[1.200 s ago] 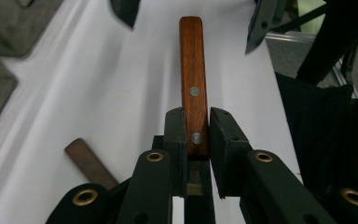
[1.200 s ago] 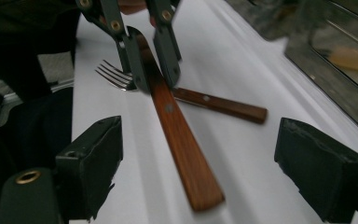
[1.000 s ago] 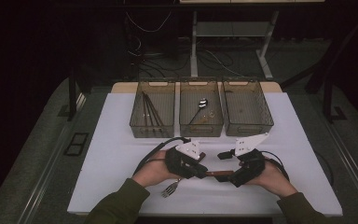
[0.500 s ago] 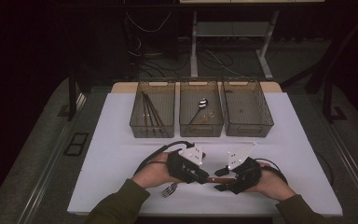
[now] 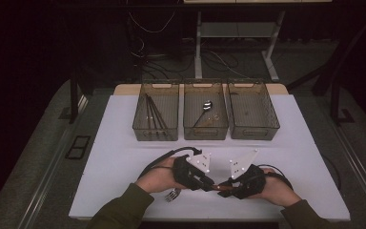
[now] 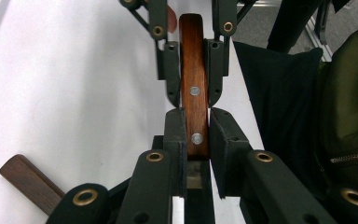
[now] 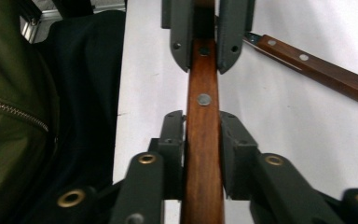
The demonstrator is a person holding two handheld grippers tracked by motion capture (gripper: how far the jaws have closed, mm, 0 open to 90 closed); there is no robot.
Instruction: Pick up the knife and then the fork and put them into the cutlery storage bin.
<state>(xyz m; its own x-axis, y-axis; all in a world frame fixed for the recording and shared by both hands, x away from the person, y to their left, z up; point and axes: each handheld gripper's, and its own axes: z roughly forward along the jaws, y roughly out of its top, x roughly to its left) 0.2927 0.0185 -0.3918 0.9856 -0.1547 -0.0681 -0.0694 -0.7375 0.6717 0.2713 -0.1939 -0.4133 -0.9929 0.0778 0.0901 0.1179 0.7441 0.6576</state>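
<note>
Both hand-held grippers, left and right, are gripping one wooden handle; the right jaws have just been closing. The fork is waiting; sorting into trays remains.

A: What sort of place is indicated?

B: A laboratory or recording room is indicated, not a home. A white table is set on a grey carpeted floor, and the surroundings are kept dark.

A: By what else is this shown?

B: Loose cables are seen on the floor behind the table, beside the metal legs of a desk frame. Three identical clear bins are lined up in a row at the far edge of the table, with cutlery sorted into them. Metal rails are fitted along both sides of the table. A staged test bench is suggested by this arrangement.
</note>
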